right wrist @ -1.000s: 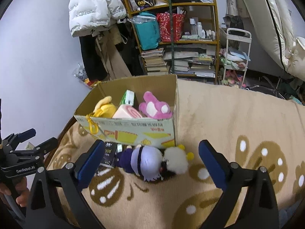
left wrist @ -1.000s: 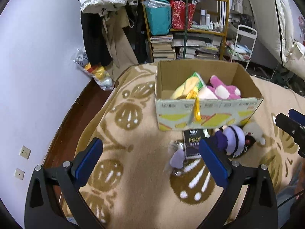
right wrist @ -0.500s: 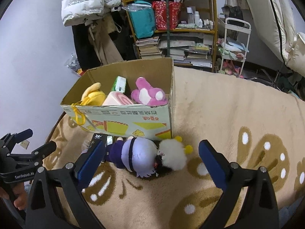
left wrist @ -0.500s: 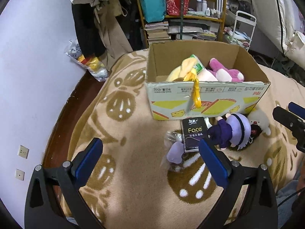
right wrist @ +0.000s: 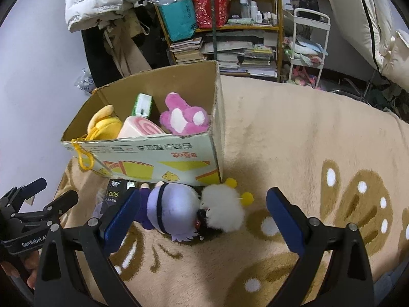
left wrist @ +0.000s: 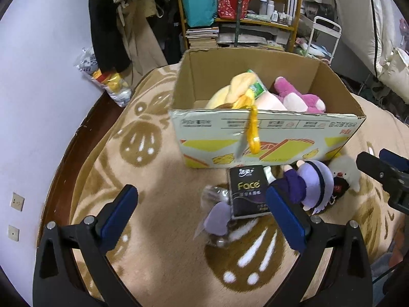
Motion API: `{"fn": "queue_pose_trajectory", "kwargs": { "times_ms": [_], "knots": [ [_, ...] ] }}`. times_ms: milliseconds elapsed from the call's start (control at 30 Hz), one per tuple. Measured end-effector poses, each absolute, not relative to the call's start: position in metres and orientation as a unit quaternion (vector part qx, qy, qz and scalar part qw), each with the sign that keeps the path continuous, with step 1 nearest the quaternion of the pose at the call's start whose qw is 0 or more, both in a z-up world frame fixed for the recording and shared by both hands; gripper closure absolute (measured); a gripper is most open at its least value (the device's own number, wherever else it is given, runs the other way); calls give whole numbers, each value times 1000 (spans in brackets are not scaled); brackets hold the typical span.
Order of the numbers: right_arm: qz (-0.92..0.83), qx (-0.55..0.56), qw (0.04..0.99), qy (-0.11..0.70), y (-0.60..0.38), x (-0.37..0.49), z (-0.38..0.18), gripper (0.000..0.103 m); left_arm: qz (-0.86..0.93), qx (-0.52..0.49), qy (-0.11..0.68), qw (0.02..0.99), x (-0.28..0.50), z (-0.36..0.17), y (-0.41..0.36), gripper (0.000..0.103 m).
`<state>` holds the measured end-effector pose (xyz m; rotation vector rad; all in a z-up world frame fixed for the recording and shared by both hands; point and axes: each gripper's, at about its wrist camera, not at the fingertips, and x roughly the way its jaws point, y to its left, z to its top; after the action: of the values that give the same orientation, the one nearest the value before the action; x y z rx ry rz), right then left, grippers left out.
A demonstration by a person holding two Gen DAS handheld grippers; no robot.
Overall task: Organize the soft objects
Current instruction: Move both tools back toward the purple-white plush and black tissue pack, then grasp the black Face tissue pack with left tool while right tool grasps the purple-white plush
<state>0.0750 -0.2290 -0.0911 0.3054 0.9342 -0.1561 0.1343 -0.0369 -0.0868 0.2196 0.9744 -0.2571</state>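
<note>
An open cardboard box (left wrist: 265, 138) (right wrist: 158, 158) stands on the beige patterned blanket. Inside lie a yellow plush (right wrist: 103, 126), a pink roll-cake plush (right wrist: 141, 129), a green pack (right wrist: 143, 105) and a magenta plush (left wrist: 296, 98) (right wrist: 184, 117). In front of the box lie a purple-haired doll (left wrist: 309, 184) (right wrist: 171, 209), a white fluffy plush (right wrist: 223, 209), a black "Face" tissue pack (left wrist: 248, 192) (right wrist: 113, 193) and a small lilac item in clear wrap (left wrist: 217, 216). My left gripper (left wrist: 202, 212) is open above the lilac item and tissue pack. My right gripper (right wrist: 202, 215) is open, with the doll and white plush between its fingers.
A cluttered shelf (right wrist: 217, 20) with books and bags stands behind the box, with hanging coats (left wrist: 115, 25) to its left and a white cart (right wrist: 306, 46) to its right. A plastic bag (left wrist: 107, 81) lies by the wall. The blanket (right wrist: 306, 140) stretches right of the box.
Both grippers have moved forward and lower toward the items in front of the box. The doll and white plush now sit between the right gripper's fingers. Nothing was grasped.
</note>
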Motion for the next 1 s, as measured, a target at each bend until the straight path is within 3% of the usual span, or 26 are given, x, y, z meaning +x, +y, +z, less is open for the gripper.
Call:
{"fn": "queue_pose_trajectory", "kwargs": {
  "times_ms": [700,1000],
  "knots": [
    [-113,158,845,498,-249,101,-130,0,-134,123,531,828,151,-150,-69,4],
    [-122,156,831,520,-253,109,-142,0,-137,131,518,834,151,-154,-75,4]
  ]
}}
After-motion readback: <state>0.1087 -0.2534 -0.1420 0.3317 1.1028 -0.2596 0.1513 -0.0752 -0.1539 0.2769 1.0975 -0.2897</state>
